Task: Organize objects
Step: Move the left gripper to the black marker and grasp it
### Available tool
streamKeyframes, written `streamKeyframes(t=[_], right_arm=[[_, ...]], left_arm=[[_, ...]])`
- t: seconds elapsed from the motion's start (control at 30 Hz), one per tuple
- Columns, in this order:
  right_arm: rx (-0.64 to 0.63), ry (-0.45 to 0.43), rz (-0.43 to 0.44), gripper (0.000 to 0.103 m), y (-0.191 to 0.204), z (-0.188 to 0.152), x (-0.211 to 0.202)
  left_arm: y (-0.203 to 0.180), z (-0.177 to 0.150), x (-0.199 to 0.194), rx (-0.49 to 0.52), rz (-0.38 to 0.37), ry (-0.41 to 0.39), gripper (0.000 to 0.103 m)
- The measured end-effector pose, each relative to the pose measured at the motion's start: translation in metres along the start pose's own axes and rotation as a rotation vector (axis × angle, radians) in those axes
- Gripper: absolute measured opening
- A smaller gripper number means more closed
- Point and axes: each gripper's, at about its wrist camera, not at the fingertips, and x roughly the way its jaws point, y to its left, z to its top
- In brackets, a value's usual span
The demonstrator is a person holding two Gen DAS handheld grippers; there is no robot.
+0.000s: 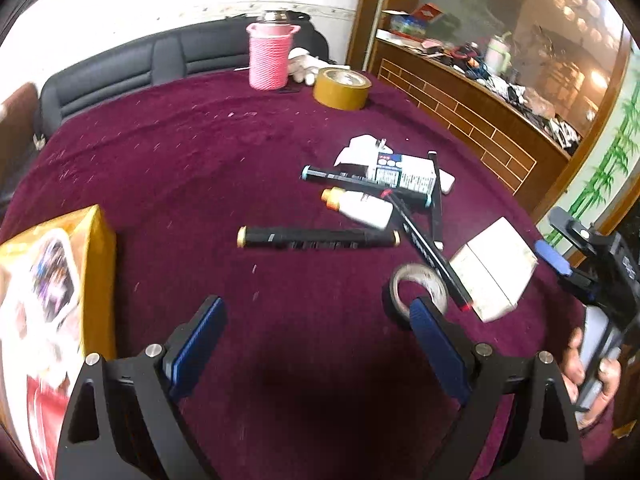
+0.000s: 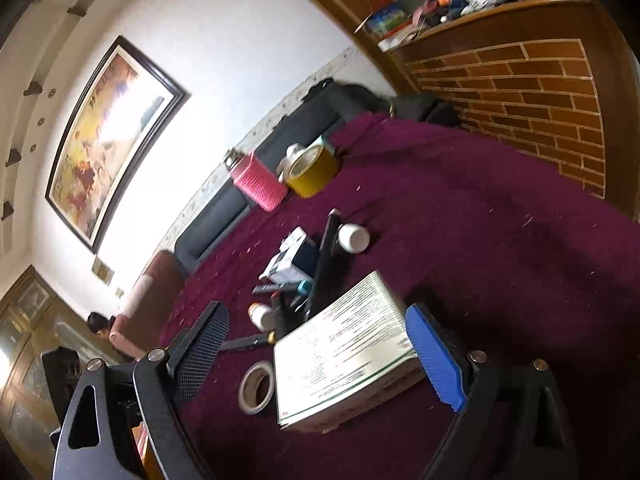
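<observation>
Both tools, left [image 1: 316,344] and right [image 2: 320,354], gape empty; white printed box [image 2: 344,352] lies flat.

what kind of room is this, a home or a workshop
Most likely a lived-in home living room: a dark sofa stands behind the table under its maroon cloth, a large framed painting hangs on the wall, and a wood-framed counter with brick-pattern front is piled with household clutter.
</observation>
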Motion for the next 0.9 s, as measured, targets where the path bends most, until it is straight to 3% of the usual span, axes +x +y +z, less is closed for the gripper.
streamKeyframes(t=[0.07, 0.2, 0.33, 0.47, 0.5, 0.53, 0.57, 0.67, 0.77, 0.9], right_arm=[[-0.003, -0.011, -0.010, 0.093, -0.001, 0.000, 0.000], [0.025, 0.025, 0.003, 0.093, -0.007, 0.000, 0.010], [0.032, 0.035, -0.004, 0.093, -0.009, 0.001, 0.015], [0.048, 0.050, -0.009, 0.094, -0.012, 0.001, 0.019], [0.053, 0.056, -0.010, 0.094, -0.014, 0.001, 0.020], [0.056, 0.060, -0.009, 0.094, -0.015, 0.001, 0.021], [0.060, 0.067, -0.009, 0.094, -0.015, 0.001, 0.023], [0.061, 0.076, -0.011, 0.094, -0.016, 0.000, 0.025], [0.061, 0.083, -0.017, 0.094, -0.016, -0.001, 0.027], [0.080, 0.090, -0.023, 0.094, -0.020, -0.001, 0.029]], left_arm=[[-0.007, 0.013, 0.010, 0.069, 0.009, -0.025, 0.092], [-0.026, 0.043, 0.039, 0.302, 0.039, -0.044, 0.092], [-0.032, 0.059, 0.077, 0.390, 0.021, 0.037, 0.092], [-0.041, 0.052, 0.107, 0.413, -0.055, 0.163, 0.092], [-0.043, 0.049, 0.110, 0.414, -0.060, 0.169, 0.087], [-0.043, 0.047, 0.108, 0.408, -0.070, 0.164, 0.076], [-0.043, 0.046, 0.108, 0.404, -0.081, 0.183, 0.058], [-0.044, 0.040, 0.100, 0.387, -0.091, 0.200, 0.027], [-0.050, 0.024, 0.084, 0.385, -0.085, 0.196, 0.016], [-0.053, 0.005, 0.071, 0.354, -0.094, 0.182, 0.015]])
